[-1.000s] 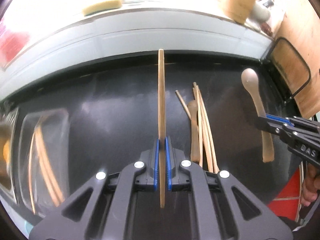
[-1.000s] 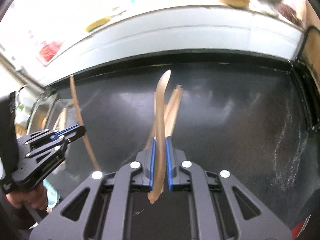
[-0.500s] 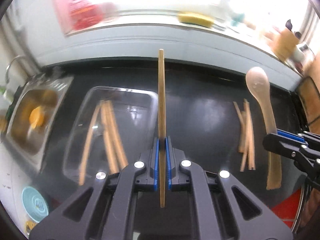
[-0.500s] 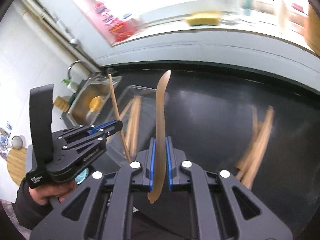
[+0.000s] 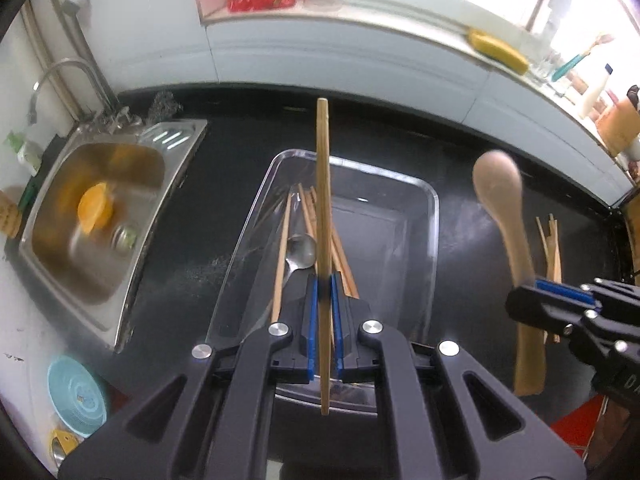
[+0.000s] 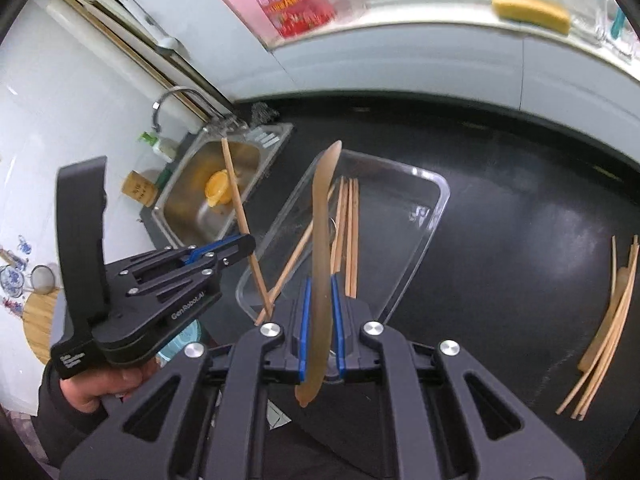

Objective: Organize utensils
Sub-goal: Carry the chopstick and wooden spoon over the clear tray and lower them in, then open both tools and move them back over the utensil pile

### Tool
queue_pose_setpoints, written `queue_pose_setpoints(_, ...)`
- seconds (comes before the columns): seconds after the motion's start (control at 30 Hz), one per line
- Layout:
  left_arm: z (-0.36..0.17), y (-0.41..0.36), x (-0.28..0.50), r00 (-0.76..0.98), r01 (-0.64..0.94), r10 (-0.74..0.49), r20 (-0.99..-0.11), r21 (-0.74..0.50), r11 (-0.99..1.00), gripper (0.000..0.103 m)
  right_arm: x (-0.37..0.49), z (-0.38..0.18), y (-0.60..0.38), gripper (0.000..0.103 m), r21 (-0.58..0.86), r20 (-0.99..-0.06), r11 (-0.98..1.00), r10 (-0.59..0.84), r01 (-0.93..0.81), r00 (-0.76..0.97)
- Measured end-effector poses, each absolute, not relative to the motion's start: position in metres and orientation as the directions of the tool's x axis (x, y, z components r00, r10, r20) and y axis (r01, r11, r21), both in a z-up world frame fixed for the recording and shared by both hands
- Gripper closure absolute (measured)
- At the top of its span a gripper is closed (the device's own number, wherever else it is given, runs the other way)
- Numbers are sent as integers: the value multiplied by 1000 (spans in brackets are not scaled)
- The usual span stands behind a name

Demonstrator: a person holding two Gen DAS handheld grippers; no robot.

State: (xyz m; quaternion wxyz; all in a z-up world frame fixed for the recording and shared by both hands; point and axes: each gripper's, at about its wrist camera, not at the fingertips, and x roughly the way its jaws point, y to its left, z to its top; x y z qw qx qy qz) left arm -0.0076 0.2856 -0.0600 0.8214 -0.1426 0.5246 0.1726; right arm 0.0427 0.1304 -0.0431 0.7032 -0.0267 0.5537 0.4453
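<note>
Both claws have carried their loads sideways off the loose pile and now sit over the clear tray (image 5: 434, 216); a second ago only bare dark surface (image 6: 520, 240) lay under them. So this is transport done, drop pending.

Left claw (image 5: 324, 322): clamped on a single chopstick (image 5: 323, 184), standing up between the blue pads, its shaft crossing right above the chopsticks and metal spoon (image 5: 301, 250) already in the tray.

Right claw (image 6: 320, 320): clamped on the wooden spoon (image 6: 322, 216), bowl end forward over the tray's near-left part.

Farther out: leftover chopsticks (image 6: 608, 328) on the surface, well apart to the right. Sink (image 5: 100, 216) beyond the tray's left side.
</note>
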Motion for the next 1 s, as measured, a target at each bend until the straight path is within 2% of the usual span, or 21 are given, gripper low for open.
queue_pose_setpoints(0.33, -106, 331, 29, 360, -446, 12, -933, -161, 880, 97, 59, -83, 173, 92, 405, -855, 645, 518, -648, -19)
queue_pose_setpoints(0.53, -135, 346, 41, 329, -470, -23, -944, -185, 863, 97, 68, -110, 186, 92, 399, -873, 668, 487, -628, -37)
queue_pose_setpoints(0.7, -145, 344, 43, 308, -440, -6, -951, -148, 886, 97, 75, -129, 194, 92, 390, -885, 681, 463, -620, -47)
queue_pose_setpoints(0.93, -157, 346, 42, 339, -401, -56, -939, -198, 894, 96, 94, -144, 205, 92, 399, -890, 682, 449, -613, -80)
queue_pose_setpoints(0.97, -159, 347, 41, 338, -400, -54, -940, -195, 896, 91, 96, -144, 207, 92, 398, -891, 682, 447, -614, -81)
queue_pose_setpoints(1.0, -159, 347, 40, 338, -401, -49, -940, -191, 896, 75, 98, -144, 207, 92, 406, -888, 679, 451, -611, -89)
